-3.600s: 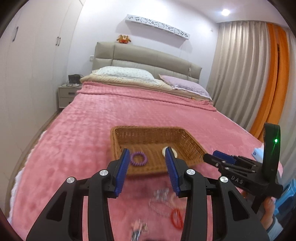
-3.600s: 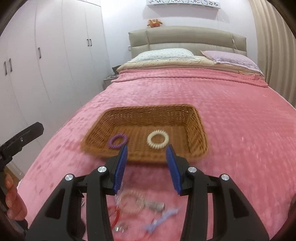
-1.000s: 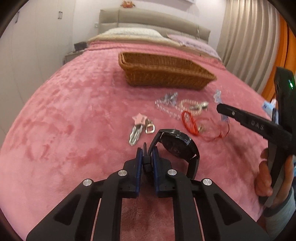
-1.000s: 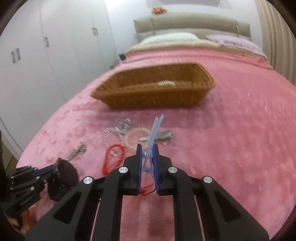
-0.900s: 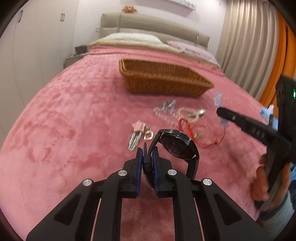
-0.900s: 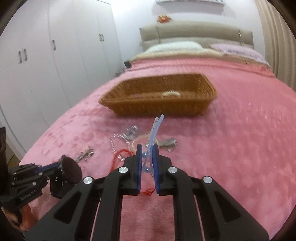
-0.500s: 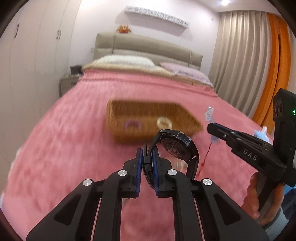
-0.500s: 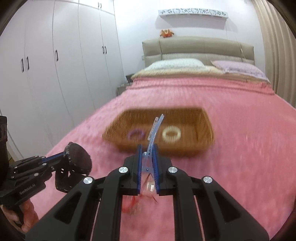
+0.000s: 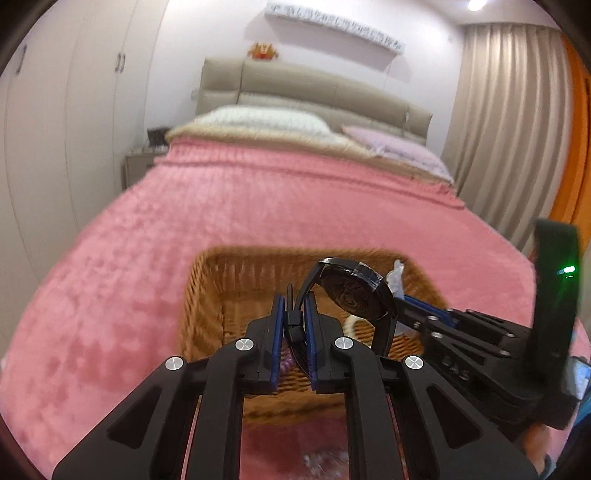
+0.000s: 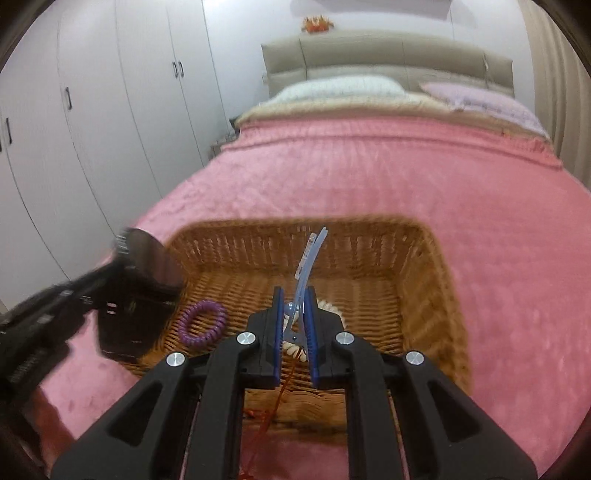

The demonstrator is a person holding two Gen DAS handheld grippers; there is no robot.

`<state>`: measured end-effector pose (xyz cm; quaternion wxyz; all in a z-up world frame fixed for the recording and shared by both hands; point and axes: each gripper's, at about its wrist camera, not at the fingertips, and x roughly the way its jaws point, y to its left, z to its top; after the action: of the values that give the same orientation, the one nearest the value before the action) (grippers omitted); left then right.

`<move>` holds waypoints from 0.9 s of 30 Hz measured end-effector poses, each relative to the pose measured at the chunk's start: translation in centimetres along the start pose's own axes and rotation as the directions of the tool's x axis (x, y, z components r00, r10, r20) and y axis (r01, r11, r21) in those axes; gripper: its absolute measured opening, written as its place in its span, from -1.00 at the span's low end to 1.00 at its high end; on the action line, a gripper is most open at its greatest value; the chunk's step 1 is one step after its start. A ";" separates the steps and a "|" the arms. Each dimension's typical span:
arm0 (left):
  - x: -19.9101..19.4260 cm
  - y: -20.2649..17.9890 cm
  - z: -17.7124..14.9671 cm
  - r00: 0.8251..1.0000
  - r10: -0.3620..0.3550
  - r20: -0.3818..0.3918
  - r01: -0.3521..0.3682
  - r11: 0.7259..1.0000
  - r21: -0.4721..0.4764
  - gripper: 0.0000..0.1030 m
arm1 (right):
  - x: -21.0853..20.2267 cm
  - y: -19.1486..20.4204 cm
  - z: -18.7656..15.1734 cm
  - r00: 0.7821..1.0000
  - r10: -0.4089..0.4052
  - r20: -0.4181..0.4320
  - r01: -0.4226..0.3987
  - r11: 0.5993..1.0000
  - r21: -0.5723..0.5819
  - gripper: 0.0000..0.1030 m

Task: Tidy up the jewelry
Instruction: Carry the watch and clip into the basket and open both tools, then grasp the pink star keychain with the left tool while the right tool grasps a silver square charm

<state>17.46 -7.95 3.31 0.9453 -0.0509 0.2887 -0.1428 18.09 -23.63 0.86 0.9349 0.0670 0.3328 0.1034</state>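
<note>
A bed (image 9: 280, 206) under a pink blanket fills the room — padded beige headboard (image 9: 314, 92), two pillows. White wardrobes (image 10: 92, 122) stand left; grey curtains (image 9: 506, 140) hang right, a ceiling light (image 9: 476, 4) glowing above.

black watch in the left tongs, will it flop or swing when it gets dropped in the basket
The black watch is probably top-heavy: the left tongs pinch only its strap, while the case juts out above. The strap arcs without sagging, so it seems fairly stiff. Released over the wicker basket, it would likely tip case-first rather than flop.
</note>
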 end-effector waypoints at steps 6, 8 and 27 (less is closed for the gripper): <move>3.7 1.1 -1.7 0.995 -0.006 -0.098 0.004 1.000 -0.020 -0.81 | 2.1 0.2 -1.3 0.998 -0.012 -0.066 0.010 1.000 -0.023 -0.82; 4.0 1.4 -1.9 0.994 -0.008 -0.110 0.006 1.000 -0.023 -0.80 | 2.1 0.4 -1.2 0.997 -0.014 -0.072 0.013 1.000 -0.021 -0.82; -9.9 2.7 -2.0 0.994 -0.100 0.038 0.099 0.995 0.013 -0.15 | -7.4 0.0 -2.3 0.998 0.060 0.029 -0.060 0.998 0.017 -0.21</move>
<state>9.18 -2.49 6.46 0.9427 -0.0629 0.2668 -0.1903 11.07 -25.29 3.56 0.9354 0.0867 0.3182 0.1275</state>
